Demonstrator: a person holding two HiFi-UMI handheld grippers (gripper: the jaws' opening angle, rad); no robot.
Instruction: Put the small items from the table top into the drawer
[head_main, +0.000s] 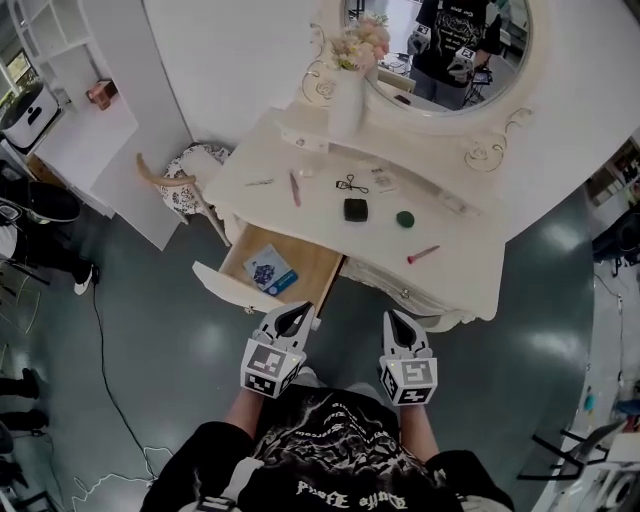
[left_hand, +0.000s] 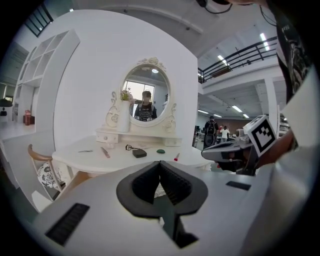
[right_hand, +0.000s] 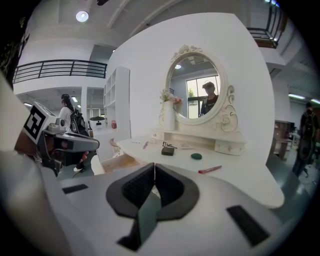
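L gripper (head_main: 298, 313) & R gripper (head_main: 395, 318) clenched, empty, before open drawer (head_main: 305, 262), black case (head_main: 355, 209) & green disc (head_main: 404, 218) on table top (head_main: 455, 250)

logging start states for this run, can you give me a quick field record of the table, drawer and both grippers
drawer: open, blue and white packet inside
table top: black square case, green round item, pink stick near the front edge, second pink stick further back, black looped tool
left gripper: shut, empty, short of the drawer
right gripper: shut, empty, short of the table
task: these table items not yet in the drawer
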